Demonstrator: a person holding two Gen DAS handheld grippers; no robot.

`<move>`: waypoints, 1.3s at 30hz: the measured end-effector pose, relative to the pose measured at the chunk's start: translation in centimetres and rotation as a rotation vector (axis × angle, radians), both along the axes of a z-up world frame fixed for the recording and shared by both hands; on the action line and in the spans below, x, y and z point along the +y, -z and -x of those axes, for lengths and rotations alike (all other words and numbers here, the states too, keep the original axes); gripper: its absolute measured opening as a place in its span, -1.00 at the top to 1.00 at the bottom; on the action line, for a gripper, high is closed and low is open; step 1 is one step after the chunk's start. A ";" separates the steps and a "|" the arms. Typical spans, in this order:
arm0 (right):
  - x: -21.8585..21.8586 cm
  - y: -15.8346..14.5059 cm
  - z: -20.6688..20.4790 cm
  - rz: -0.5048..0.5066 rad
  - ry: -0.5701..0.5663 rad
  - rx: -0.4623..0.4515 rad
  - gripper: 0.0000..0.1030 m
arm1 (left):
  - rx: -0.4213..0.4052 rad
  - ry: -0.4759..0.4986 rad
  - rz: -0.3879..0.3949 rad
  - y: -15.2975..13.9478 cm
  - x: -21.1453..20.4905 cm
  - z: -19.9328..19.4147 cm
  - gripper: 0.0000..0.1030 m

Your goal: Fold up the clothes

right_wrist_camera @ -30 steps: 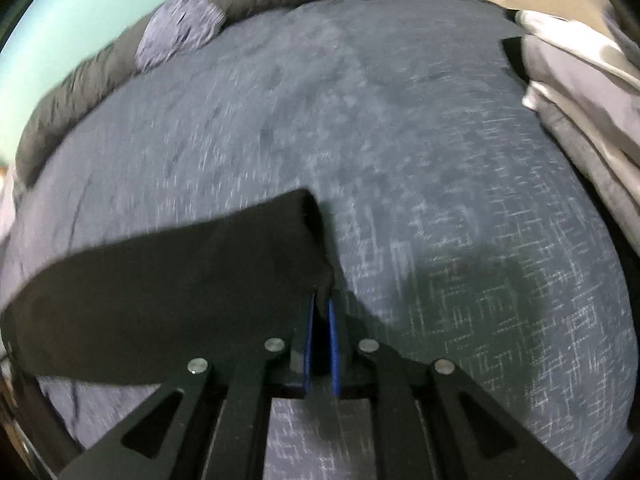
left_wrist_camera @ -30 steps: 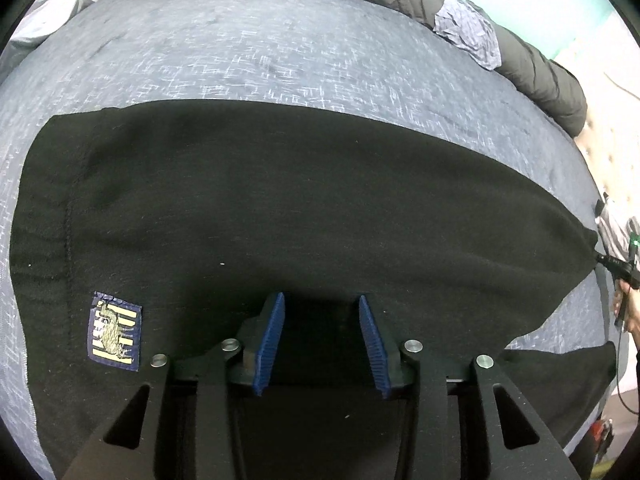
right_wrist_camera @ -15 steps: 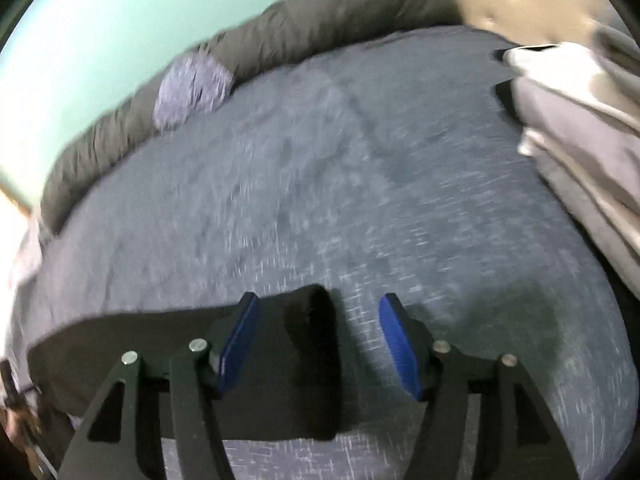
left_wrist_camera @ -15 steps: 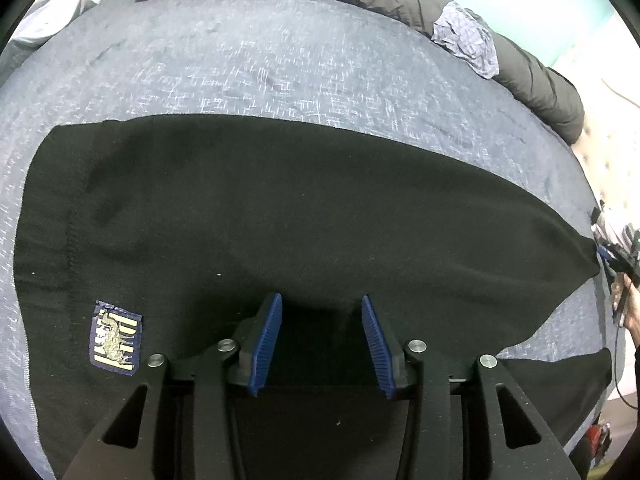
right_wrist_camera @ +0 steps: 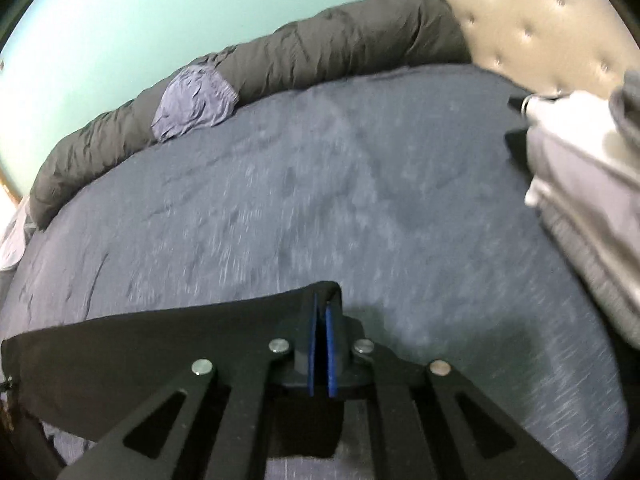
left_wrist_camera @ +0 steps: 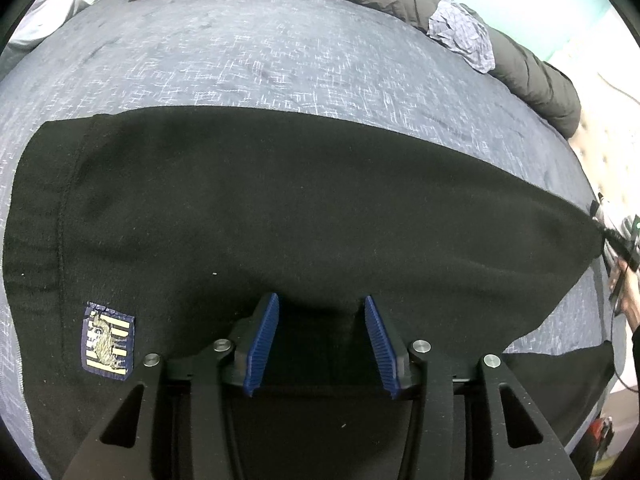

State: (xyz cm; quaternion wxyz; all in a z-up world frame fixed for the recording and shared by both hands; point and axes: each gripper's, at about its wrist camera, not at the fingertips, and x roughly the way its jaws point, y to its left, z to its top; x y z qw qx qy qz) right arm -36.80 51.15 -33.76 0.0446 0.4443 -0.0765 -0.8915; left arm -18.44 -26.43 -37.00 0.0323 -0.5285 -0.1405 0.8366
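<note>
A black garment [left_wrist_camera: 304, 200] lies spread flat on the blue-grey bed cover [left_wrist_camera: 240, 52], with a blue and yellow patch [left_wrist_camera: 107, 346] at its lower left. My left gripper [left_wrist_camera: 320, 300] hovers open over the garment's near edge, black cloth showing between its blue pads. In the left wrist view the garment's right corner is pulled to a point at my right gripper [left_wrist_camera: 614, 238]. In the right wrist view my right gripper [right_wrist_camera: 321, 300] is shut on that corner of the black garment [right_wrist_camera: 160, 352], which trails off to the left over the bed cover [right_wrist_camera: 360, 200].
A rolled dark grey duvet [right_wrist_camera: 300, 48] runs along the bed's far edge with a crumpled lilac cloth [right_wrist_camera: 192, 100] on it. A stack of folded grey and white clothes [right_wrist_camera: 580, 168] sits at the right, below a tufted headboard [right_wrist_camera: 540, 20].
My right gripper, shut a second ago, opened beside the garment's corner and has shut on it again. The left gripper stays open in nearly the same place.
</note>
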 end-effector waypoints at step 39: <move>3.7 -3.0 -15.2 0.239 -0.026 -0.130 0.01 | -0.018 0.035 -0.022 -4.5 2.1 -4.5 -0.12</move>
